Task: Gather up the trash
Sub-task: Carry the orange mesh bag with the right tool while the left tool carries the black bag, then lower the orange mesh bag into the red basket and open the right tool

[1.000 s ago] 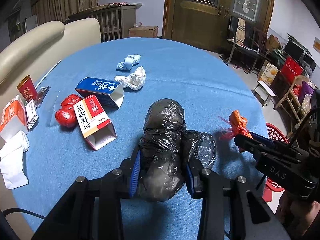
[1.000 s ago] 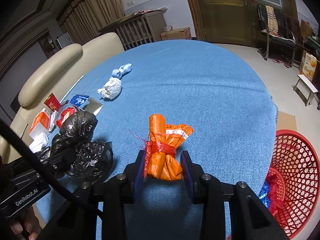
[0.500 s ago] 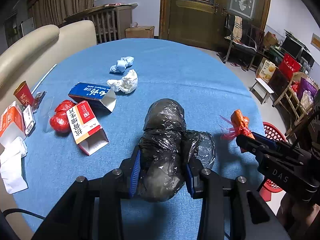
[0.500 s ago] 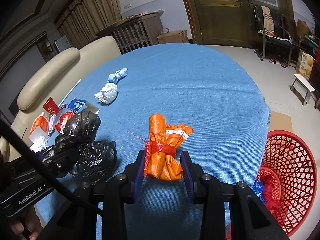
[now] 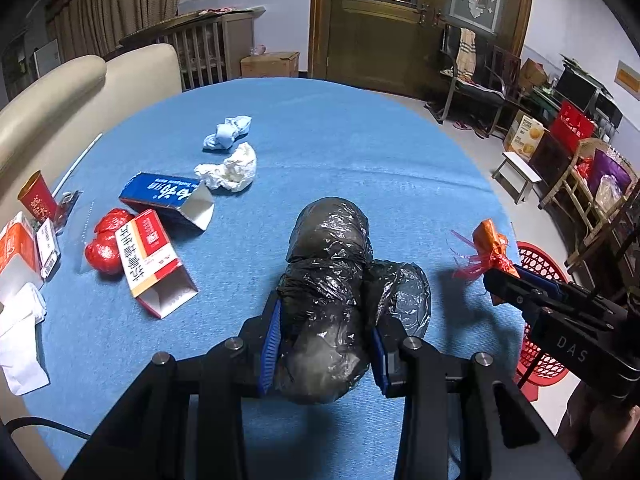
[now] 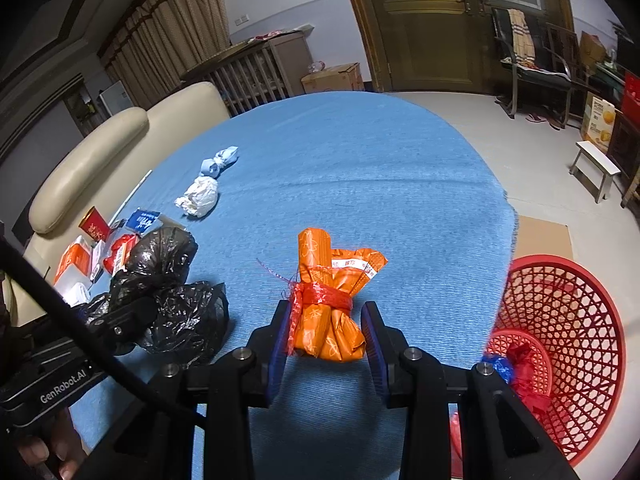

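Over a round table draped in blue cloth [image 5: 360, 152], the left gripper [image 5: 325, 342] clamps a crumpled black plastic bag bundle [image 5: 326, 280], which bulges forward and to the right past its blue-padded fingers [image 5: 269, 338]; the right gripper [image 6: 327, 340] squeezes an orange plastic packet tied with red mesh string [image 6: 330, 304], its top sticking out ahead of the fingertips. A red plastic lattice basket [image 6: 568, 320] sits on the floor right of the right fingers, with red and blue scraps inside

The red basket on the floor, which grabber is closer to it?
The right gripper, holding the orange bundle, is at the table edge just beside the red basket. The left gripper, holding the black bag, is farther away.
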A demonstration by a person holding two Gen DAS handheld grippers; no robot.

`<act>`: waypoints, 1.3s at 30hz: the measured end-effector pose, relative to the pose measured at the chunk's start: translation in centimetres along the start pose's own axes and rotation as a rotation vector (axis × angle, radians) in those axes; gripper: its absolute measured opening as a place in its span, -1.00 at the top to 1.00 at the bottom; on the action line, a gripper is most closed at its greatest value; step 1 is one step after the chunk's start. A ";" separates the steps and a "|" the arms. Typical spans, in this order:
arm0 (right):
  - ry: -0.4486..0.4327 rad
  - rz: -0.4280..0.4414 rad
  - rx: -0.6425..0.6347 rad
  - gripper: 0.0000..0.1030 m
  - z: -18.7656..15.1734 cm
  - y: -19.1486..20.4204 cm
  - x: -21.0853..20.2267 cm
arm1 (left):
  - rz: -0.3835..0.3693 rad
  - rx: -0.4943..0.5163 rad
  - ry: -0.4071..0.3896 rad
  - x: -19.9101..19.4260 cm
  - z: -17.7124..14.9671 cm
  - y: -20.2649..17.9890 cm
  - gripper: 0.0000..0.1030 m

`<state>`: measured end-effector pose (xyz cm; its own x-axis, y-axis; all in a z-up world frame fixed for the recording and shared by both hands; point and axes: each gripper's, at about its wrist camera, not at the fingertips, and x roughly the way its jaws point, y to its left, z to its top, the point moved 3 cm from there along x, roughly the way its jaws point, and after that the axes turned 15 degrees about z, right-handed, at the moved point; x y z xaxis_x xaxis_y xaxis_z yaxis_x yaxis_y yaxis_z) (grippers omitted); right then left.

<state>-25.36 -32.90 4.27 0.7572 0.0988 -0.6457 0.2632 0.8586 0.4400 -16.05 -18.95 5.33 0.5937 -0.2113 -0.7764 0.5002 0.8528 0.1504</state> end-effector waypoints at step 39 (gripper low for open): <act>-0.046 -0.233 0.162 0.27 -2.3 -10.0 -6.1 | -0.110 0.173 -0.029 -0.9 1.0 -9.6 0.22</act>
<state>-33.97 -40.91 2.33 0.6905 -0.1173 -0.7137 0.5222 0.7636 0.3797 -20.72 -27.44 5.16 0.5462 -0.3144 -0.7764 0.6623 0.7296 0.1704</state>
